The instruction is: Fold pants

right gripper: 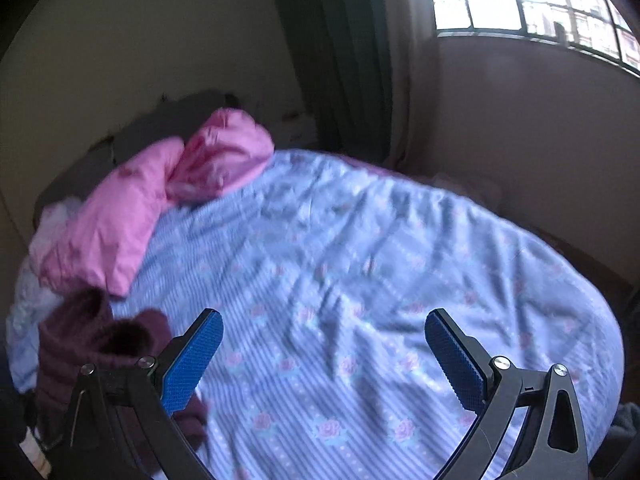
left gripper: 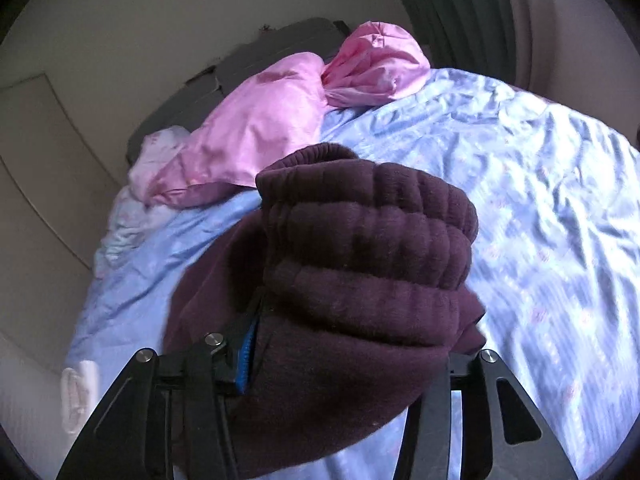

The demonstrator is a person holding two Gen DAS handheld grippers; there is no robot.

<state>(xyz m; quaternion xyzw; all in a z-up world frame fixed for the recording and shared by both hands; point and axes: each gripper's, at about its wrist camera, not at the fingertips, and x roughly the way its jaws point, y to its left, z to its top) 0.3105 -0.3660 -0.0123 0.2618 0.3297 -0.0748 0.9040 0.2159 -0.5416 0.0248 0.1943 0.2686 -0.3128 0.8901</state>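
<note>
The dark maroon pants point(left gripper: 360, 248) hang bunched from my left gripper point(left gripper: 344, 344), which is shut on the pants near the ribbed elastic waistband; the cloth covers most of the fingers, only a strip of the left blue pad point(left gripper: 249, 354) shows. The pants are held above the bed. In the right wrist view the pants point(right gripper: 96, 340) appear at the lower left. My right gripper point(right gripper: 324, 344) is open and empty above the blue bedspread, to the right of the pants.
A blue striped floral bedspread point(right gripper: 360, 260) covers the bed. Pink pillows point(left gripper: 280, 116) lie at the head of the bed, also in the right wrist view point(right gripper: 160, 196). A dark headboard point(left gripper: 256, 64), a wall, a dark curtain point(right gripper: 340, 60) and a window point(right gripper: 520, 0) stand behind.
</note>
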